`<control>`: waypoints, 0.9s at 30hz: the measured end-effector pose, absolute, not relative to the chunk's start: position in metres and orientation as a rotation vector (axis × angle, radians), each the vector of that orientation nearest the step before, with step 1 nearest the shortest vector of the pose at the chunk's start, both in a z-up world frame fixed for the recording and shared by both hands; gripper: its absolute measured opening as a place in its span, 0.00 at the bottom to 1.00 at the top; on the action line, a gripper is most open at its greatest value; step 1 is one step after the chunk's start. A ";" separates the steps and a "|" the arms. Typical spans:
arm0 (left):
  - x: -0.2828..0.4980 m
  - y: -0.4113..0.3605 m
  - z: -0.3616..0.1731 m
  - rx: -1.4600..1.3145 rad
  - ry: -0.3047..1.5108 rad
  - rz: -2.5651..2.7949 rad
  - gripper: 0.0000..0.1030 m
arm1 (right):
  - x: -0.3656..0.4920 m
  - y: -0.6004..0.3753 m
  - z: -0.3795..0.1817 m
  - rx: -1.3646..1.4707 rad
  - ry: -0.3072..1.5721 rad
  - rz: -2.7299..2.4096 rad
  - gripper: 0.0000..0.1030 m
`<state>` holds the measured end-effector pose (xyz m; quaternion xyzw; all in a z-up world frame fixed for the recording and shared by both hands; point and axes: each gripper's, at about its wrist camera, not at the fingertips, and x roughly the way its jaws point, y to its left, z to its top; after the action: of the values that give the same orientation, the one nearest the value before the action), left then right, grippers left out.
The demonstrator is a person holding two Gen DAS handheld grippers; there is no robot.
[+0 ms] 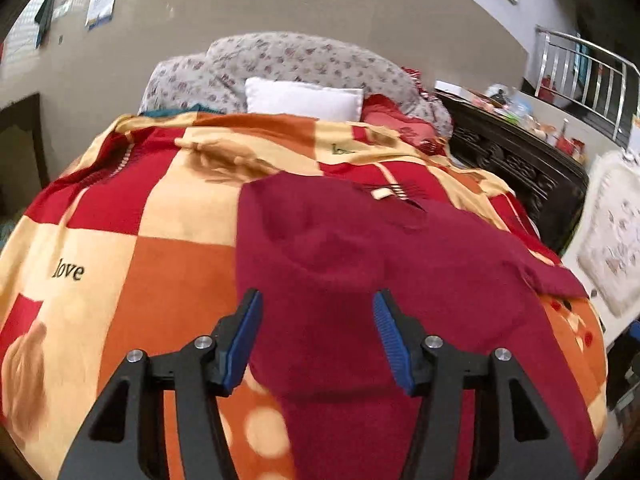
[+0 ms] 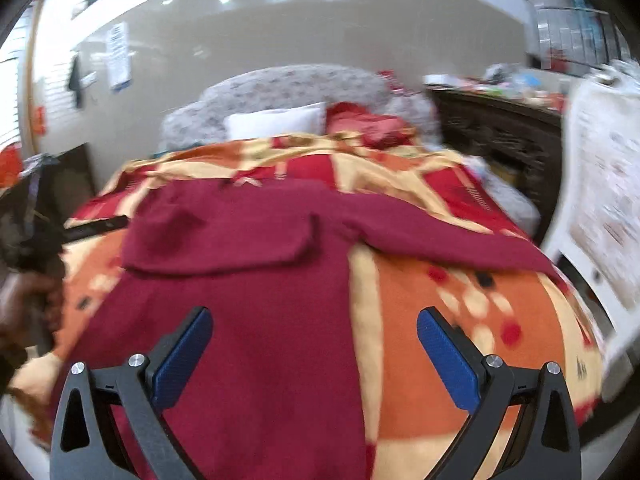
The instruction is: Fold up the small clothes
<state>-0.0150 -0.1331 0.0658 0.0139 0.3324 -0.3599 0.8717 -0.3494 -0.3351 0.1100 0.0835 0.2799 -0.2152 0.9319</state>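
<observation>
A dark red knitted top [image 1: 360,264] lies spread on the bed's checked blanket, its neck with a small label toward the pillows. One sleeve is folded across its chest [image 2: 224,240]; the other sleeve stretches out to the right [image 2: 440,236]. My left gripper [image 1: 318,300] hovers over the top's near part, open and empty. My right gripper [image 2: 314,320] hovers over the top's lower right edge, open wide and empty. The left gripper's black finger [image 2: 96,227] shows at the left of the right wrist view.
A red, orange and cream checked blanket [image 1: 120,248] covers the bed. A white pillow [image 1: 304,100] and floral bedding lie at the head. A dark carved cabinet [image 1: 520,168] with clutter stands on the right, with a white chair [image 2: 600,200] near it.
</observation>
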 end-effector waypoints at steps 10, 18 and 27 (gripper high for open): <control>0.057 -0.165 0.025 -0.059 0.888 -0.553 0.52 | -0.221 -0.375 0.105 0.200 0.632 -0.024 1.00; 0.050 -0.180 0.005 -0.002 0.825 -0.477 0.55 | -0.144 -0.419 0.036 0.155 0.799 -0.055 0.96; 0.028 -0.153 0.032 -0.070 0.770 -0.528 0.60 | -0.143 -0.425 0.037 0.112 0.799 -0.056 0.93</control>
<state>0.0280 -0.1527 0.0321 -0.0340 0.3710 -0.2543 0.8925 -0.1425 -0.4248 0.0371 0.0546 0.3889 -0.0272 0.9193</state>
